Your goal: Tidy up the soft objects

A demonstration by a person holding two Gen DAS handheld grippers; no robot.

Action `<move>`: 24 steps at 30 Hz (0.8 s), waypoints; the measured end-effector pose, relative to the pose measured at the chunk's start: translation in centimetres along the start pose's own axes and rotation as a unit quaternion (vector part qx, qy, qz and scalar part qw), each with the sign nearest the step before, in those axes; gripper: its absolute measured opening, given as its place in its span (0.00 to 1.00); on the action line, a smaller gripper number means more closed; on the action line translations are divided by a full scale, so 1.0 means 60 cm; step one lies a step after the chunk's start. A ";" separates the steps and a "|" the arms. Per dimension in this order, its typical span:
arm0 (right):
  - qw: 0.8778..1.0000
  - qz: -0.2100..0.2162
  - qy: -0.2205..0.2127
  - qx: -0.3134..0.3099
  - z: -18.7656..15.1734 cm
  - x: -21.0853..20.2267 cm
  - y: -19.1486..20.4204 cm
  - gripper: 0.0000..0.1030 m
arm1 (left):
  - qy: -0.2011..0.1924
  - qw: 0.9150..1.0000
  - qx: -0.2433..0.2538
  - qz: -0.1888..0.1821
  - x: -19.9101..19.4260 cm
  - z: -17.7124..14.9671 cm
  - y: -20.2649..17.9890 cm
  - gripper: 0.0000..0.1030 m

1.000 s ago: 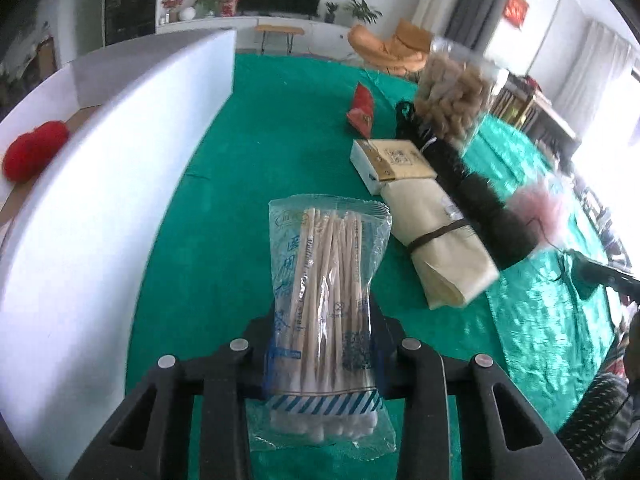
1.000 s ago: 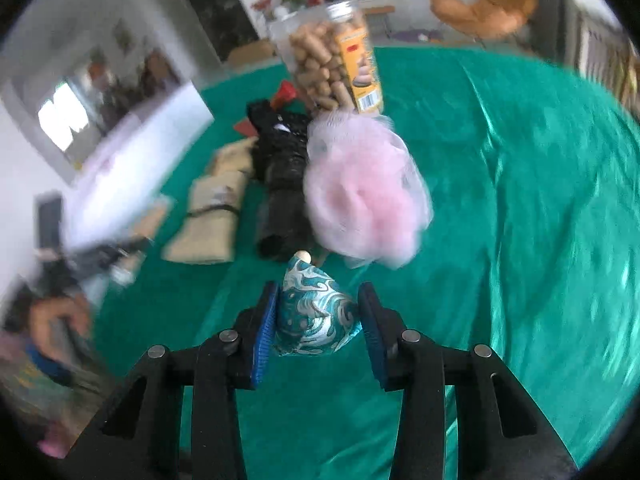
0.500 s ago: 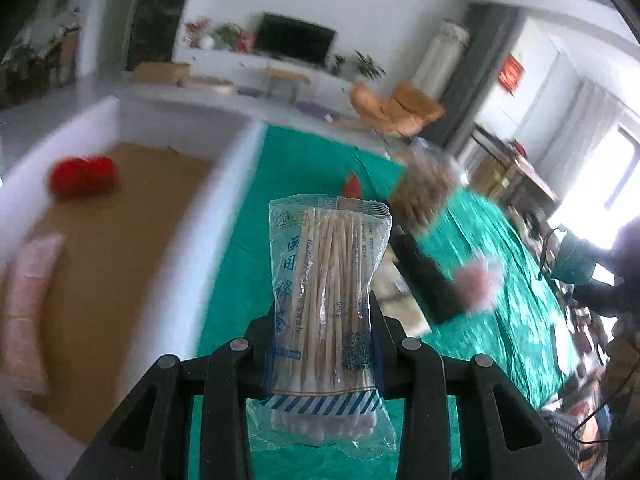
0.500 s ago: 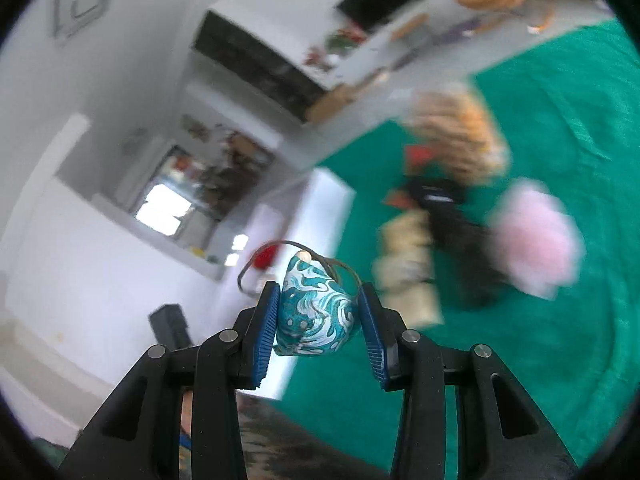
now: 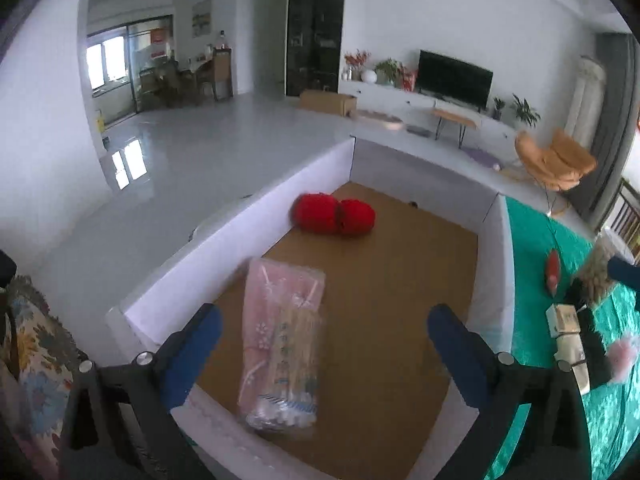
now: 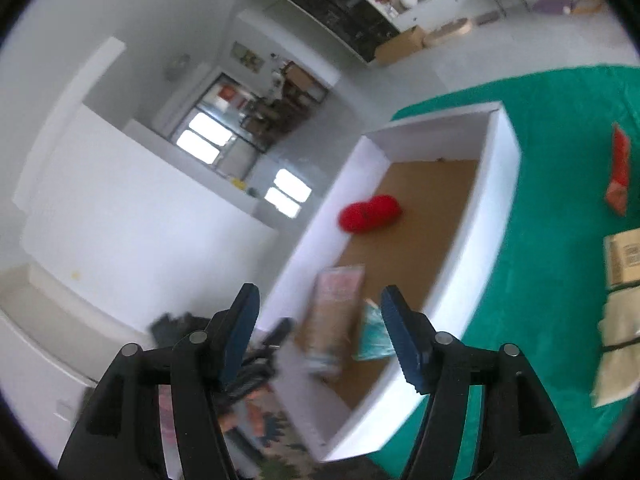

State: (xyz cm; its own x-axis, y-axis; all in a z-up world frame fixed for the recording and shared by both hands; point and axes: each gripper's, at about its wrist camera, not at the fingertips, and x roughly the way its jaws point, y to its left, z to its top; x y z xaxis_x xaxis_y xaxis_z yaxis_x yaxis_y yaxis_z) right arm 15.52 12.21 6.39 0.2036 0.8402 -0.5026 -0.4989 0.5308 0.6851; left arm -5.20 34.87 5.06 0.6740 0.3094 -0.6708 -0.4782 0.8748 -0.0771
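White-walled box (image 5: 256, 208) now holds your cotton swab packet (image 5: 286, 364), lying near its front edge on the pink pack (image 5: 280, 292). Both jaws are opening and empty; the teal pouch (image 6: 374, 334) drops beside it. Two soft items are sorted.

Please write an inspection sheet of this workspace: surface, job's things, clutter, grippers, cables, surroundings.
Surface: green tablecloth; white box with brown floor stands on it.
Job's things: red yarn, pink packet and swab bag in the box; teal pouch blurred, just released over it.
Clutter: cardboard carton, beige roll, red packet on the cloth.
Grippers: left gripper and right gripper jaws opening, nothing between the pads.
Cables: nothing seen.
Surroundings: living room, television, orange chair.
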 end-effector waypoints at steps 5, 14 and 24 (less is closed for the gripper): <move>0.972 -0.208 -0.049 -0.100 -0.059 -0.081 -0.076 0.66 | 0.014 0.997 0.019 -0.077 -0.016 -0.024 -0.077 0.99; 0.868 -0.493 -0.067 -0.009 -0.246 -0.288 -0.339 0.66 | 0.121 0.948 0.191 -0.224 0.027 -0.180 -0.382 0.99; 0.851 -0.519 -0.069 0.045 -0.247 -0.351 -0.420 0.69 | 0.148 0.921 0.296 -0.206 0.139 -0.262 -0.562 1.00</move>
State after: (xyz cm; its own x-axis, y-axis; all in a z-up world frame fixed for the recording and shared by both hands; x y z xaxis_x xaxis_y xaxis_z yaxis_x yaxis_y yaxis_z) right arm 11.32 -20.51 -8.08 0.5957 -0.0851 -0.7987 0.0758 0.9959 -0.0496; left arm 7.71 2.12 -9.52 0.5039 -0.1339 -0.8533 0.2341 0.9721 -0.0142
